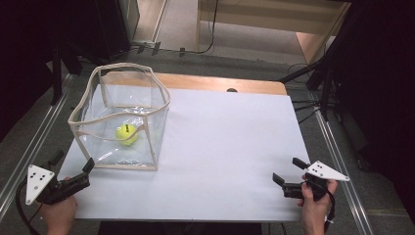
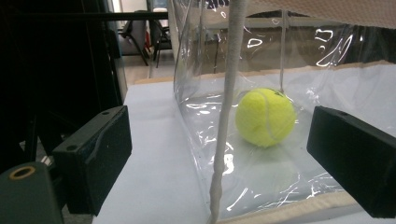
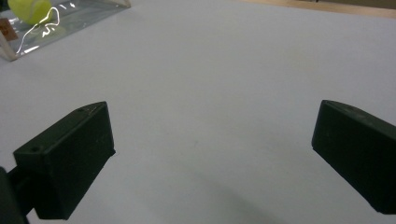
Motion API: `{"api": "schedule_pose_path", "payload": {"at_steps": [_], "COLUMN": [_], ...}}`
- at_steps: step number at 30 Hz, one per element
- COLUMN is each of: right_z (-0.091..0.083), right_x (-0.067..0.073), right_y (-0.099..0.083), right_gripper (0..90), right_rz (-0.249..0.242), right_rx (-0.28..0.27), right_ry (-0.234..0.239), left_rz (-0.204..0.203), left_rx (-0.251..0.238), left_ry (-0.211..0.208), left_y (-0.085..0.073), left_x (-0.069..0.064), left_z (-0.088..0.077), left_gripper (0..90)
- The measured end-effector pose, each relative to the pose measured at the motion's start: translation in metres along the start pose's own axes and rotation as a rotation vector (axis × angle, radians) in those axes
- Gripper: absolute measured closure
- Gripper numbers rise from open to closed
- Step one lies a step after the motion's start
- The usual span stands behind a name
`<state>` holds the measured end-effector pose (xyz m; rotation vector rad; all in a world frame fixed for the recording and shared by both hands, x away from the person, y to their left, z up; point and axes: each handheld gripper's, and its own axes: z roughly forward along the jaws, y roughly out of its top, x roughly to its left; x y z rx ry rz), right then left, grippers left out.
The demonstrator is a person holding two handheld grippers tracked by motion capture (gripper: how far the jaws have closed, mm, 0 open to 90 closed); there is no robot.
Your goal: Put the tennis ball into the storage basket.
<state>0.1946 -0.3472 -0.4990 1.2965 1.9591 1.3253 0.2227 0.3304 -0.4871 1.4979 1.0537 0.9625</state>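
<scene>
Inside the clear bag we see a tennis ball, just beyond the left gripper. Both the left gripper and the right gripper are spread wide, holding nothing.

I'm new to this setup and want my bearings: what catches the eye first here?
The bright yellow tennis ball stands out, lying on the bottom of a clear plastic bin with a beige rim at the white table's far left. The left tool, open, sits at the bin's near corner; the right tool, also open, is over bare table at the near right.
</scene>
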Motion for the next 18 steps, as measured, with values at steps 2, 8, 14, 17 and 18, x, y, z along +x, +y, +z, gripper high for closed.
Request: {"api": "schedule_pose_path", "payload": {"at_steps": [2, 8, 14, 17, 18], "right_z": [-0.004, -0.011, -0.012, -0.011, -0.010], "right_x": [-0.005, -0.016, -0.019, -0.018, -0.017], "right_y": [-0.003, -0.013, -0.016, -0.017, -0.016], "right_gripper": [0.0, 0.0, 0.0, 0.0, 0.0], "right_rz": [0.013, 0.040, 0.070, 0.065, 0.060], "right_rx": [-0.013, -0.033, -0.056, -0.051, -0.049], "right_ry": [-0.011, -0.047, -0.058, -0.066, -0.067], "left_rz": [-0.003, -0.008, -0.008, -0.008, -0.008], "left_rx": [0.000, 0.000, -0.001, -0.001, -0.001], "left_ry": [0.001, 0.003, 0.003, 0.002, 0.003], "left_y": [0.000, 0.000, 0.000, 0.000, 0.000], "left_x": [0.000, 0.000, 0.001, 0.001, 0.000], "left_z": [0.000, 0.000, 0.000, 0.000, 0.000], "left_gripper": [6.9, 6.9, 6.9, 6.9, 6.9]}}
